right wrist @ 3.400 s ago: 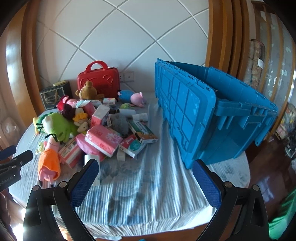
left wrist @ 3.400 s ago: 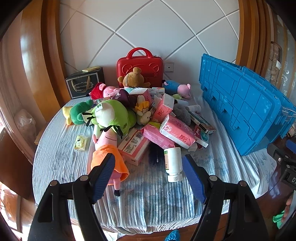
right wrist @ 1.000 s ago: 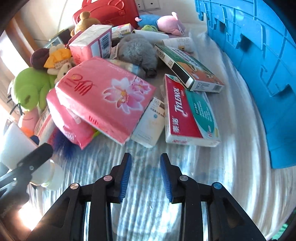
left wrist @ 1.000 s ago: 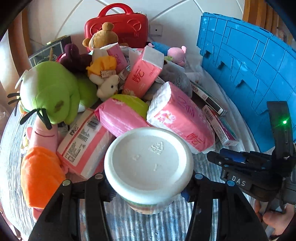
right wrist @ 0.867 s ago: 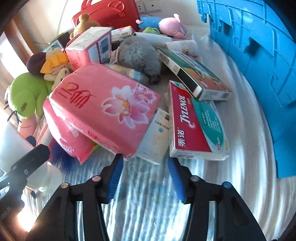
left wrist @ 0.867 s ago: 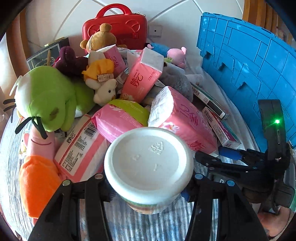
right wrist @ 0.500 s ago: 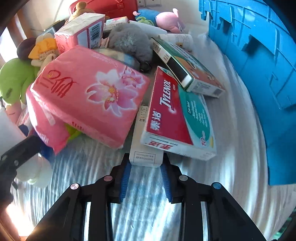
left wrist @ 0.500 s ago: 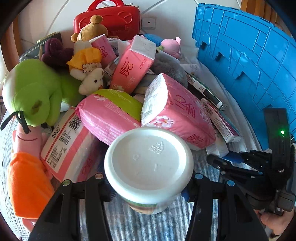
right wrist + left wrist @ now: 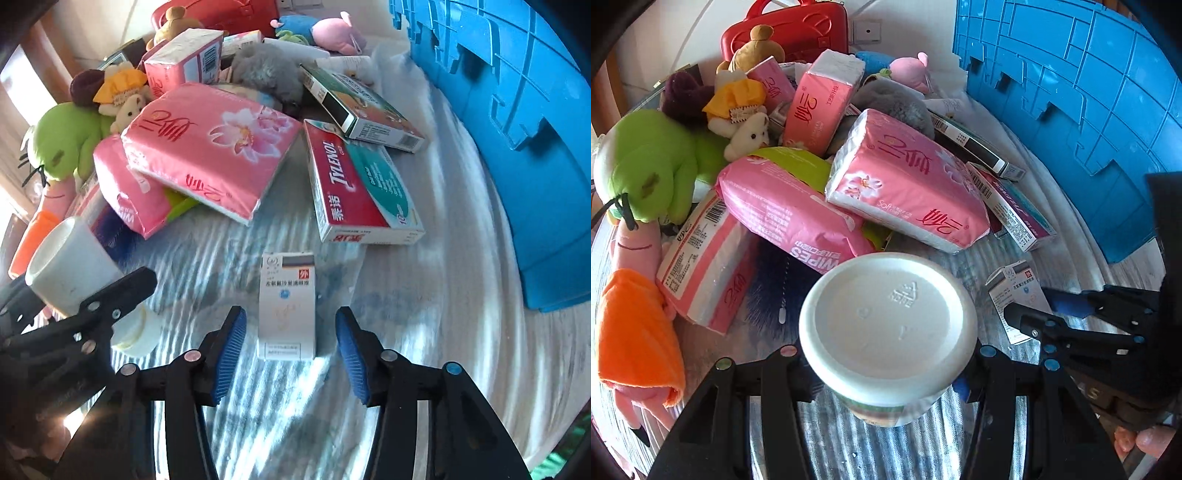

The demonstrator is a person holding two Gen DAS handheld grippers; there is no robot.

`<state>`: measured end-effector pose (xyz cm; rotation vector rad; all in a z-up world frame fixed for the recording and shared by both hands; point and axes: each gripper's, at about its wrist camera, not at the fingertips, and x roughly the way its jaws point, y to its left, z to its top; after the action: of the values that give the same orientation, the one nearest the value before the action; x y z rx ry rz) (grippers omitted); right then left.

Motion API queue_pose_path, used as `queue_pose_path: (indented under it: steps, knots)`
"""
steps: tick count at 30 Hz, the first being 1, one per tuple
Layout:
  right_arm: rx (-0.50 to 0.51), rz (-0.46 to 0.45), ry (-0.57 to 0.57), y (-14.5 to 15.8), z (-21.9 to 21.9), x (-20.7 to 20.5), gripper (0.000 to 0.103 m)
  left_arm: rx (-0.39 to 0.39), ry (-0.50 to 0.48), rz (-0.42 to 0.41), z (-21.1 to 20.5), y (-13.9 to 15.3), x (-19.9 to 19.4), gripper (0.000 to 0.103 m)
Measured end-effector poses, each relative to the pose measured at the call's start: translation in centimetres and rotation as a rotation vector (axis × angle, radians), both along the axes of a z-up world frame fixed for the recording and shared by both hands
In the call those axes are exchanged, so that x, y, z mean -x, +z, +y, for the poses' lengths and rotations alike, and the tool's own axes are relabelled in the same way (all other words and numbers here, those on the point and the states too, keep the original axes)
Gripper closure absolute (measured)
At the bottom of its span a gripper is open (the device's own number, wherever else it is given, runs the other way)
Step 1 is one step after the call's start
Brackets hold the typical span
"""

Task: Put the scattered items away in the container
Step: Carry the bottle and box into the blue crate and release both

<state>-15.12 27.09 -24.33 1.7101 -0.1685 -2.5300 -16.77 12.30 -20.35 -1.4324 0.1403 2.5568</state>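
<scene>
A: How far along is the tidying?

B: Barely begun, I'd judge. The left gripper has its jaws pinched on a white bottle, held above the cloth and not yet in the blue bin. The heap of tissue packs, toys and boxes is all outside the bin, whose inside I cannot see.

A: And the right gripper?

B: Jaws spread, holding nothing. A small white box lies flat on the cloth between its fingers, touching neither pad.

A: What does that box look like?

B: A slim carton, white with a dark band at the top and a red square, intact, just below the Tylenol box. Looks an easy pick
</scene>
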Motion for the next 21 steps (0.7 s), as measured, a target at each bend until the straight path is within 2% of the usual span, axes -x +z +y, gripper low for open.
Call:
queue_pose_path:
  steps: [3, 6, 14, 21]
  knots:
    - [-0.032, -0.012, 0.035, 0.2, -1.0, 0.1, 0.072, 0.006, -0.001, 0.014, -0.3, 0.9, -0.3, 0.052]
    - [-0.028, 0.024, 0.048, 2.5, -1.6, -0.4, 0.072, 0.001, -0.003, 0.033, -0.6, 2.4, -0.3, 0.052]
    - [-0.06, 0.192, 0.046, 12.3, -4.1, -1.8, 0.072, -0.019, -0.021, 0.177, -1.5, 10.4, 0.4, 0.052]
    - [-0.11, 0.387, 0.0, 20.1, -3.6, 0.7, 0.072, -0.054, -0.059, 0.361, -1.7, 18.1, 1.0, 0.052]
